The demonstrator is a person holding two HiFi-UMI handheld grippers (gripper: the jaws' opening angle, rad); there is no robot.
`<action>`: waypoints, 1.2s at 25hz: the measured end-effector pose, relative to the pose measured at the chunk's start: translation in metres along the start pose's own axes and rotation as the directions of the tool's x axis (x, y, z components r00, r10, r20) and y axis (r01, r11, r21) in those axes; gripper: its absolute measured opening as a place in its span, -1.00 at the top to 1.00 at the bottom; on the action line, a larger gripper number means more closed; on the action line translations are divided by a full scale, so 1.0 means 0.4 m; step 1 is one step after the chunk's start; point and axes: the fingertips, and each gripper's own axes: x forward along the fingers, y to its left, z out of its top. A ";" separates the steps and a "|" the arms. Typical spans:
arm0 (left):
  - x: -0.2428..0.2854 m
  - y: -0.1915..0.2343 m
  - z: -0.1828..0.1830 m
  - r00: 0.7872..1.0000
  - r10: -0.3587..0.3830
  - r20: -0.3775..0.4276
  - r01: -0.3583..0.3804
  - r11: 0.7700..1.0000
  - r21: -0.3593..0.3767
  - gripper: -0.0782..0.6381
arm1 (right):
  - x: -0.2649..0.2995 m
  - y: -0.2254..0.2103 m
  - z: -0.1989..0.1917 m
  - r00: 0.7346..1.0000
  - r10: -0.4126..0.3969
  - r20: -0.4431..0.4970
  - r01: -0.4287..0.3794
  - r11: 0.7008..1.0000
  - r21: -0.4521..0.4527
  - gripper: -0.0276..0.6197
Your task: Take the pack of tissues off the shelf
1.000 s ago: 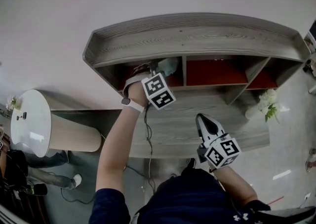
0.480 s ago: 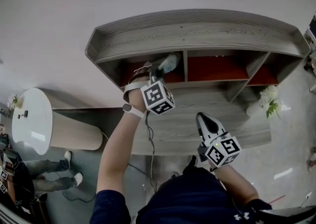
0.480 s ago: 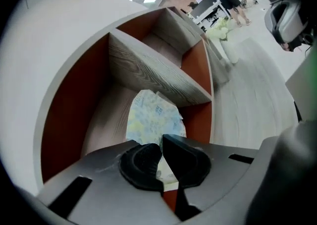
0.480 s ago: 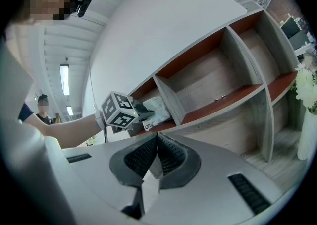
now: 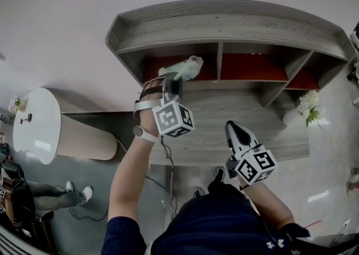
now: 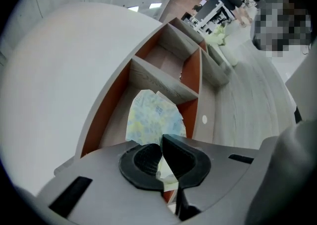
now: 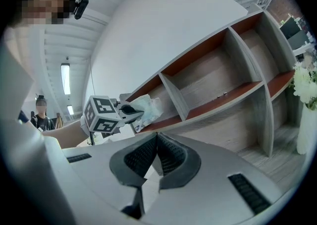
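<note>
From the head view: the left gripper [image 5: 172, 83] is clamped on the pack of tissues [image 5: 183, 68]. The pack sits right at the mouth of the shelf's [image 5: 224, 26] left compartment, close to the upright divider [image 5: 219, 61]. The grey board below the compartments lies bare and wide in front of it. The right gripper [image 5: 234, 128] hangs low over that board's front edge, well apart from the pack. A vase of white flowers [image 5: 307, 109] stands off to the right.

Left gripper view now: the dark pads pinch the near end of the pack of tissues [image 6: 154, 117], and the rest of it sticks out ahead. The divider [image 6: 163, 83] runs just behind the pack, with the red back wall [image 6: 106, 107] on the left.

Right gripper view: the right gripper [image 7: 156, 140] has its jaws together, nothing between them. Beyond, the left gripper [image 7: 130, 111] holds the pack [image 7: 147, 107] at the left compartment's front edge. The middle compartment [image 7: 213, 78] gapes open beside it. The flowers [image 7: 304, 83] crowd the far right edge.
</note>
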 end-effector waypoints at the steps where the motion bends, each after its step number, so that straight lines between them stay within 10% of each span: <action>1: -0.018 -0.001 0.000 1.000 0.006 0.005 -0.006 1.000 0.012 0.73 | -0.001 0.008 -0.003 1.000 0.001 -0.001 -0.001 1.000 -0.001 0.87; 30: -0.160 -0.275 -0.061 0.997 -0.016 0.071 0.010 0.997 0.077 0.73 | -0.088 0.057 -0.068 0.998 -0.061 -0.004 0.061 0.998 -0.014 0.88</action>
